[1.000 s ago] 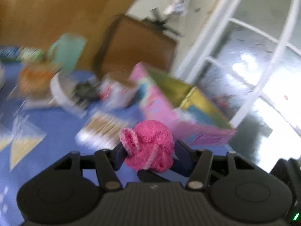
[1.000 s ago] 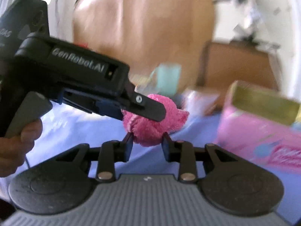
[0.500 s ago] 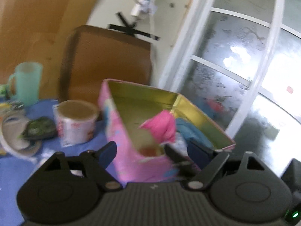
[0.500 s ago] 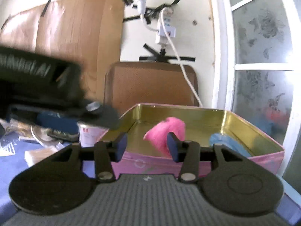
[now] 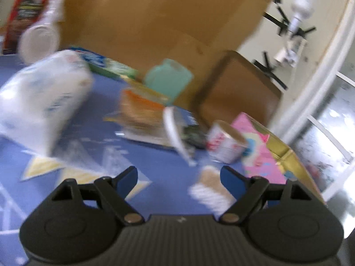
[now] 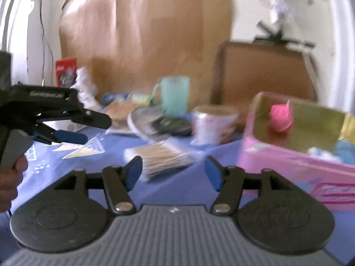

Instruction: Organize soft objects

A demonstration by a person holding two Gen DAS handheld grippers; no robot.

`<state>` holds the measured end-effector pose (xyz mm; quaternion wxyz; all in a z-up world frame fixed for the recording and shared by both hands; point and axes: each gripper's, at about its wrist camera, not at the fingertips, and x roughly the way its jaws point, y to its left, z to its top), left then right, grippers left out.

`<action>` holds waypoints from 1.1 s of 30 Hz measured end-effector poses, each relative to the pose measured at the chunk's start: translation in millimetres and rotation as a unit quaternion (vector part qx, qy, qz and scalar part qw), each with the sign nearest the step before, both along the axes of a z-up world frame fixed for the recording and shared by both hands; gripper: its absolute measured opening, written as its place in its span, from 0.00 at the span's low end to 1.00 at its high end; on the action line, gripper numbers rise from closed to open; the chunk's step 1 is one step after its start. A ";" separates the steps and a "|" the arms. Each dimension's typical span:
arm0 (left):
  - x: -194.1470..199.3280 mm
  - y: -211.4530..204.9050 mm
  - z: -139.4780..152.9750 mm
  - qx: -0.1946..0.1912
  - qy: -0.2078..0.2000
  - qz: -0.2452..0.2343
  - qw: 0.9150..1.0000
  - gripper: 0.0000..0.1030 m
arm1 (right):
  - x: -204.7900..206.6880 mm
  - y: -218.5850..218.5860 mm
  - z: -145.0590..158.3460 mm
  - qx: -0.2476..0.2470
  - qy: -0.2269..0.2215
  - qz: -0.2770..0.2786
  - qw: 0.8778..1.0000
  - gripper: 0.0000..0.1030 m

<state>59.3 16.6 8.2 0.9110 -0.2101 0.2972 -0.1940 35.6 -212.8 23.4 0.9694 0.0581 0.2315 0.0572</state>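
Left claw (image 5: 177, 177): we see two black fingers tipped with blue pads, each hinged on a silver screw.
Left body: our housing is dark grey, ribbed down the middle, with a round black disc on either side and a small pale mark at the top of the ribs.
Right claw (image 6: 173, 170): we see the same build, black fingers, blue pads, silver screws.
Right body: ours is ribbed grey between two black discs.
Side view of left claw: black casing with blurred white lettering, a grey trigger, a silver screw.
Hand (image 6: 10, 184): we see no sleeve.
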 end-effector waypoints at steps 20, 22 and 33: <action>-4.2 30.1 -21.5 -0.053 0.003 0.012 0.999 0.86 | 29.8 22.2 -16.0 -0.009 0.086 0.099 0.991 0.72; -4.2 29.6 -21.4 -0.052 0.002 0.011 0.999 0.88 | 3.8 37.3 -15.1 -0.036 0.063 0.132 0.989 0.72; -5.6 24.9 -19.2 -0.036 -0.002 0.013 0.999 0.92 | -21.7 40.5 -15.3 -0.024 0.048 0.143 0.988 0.85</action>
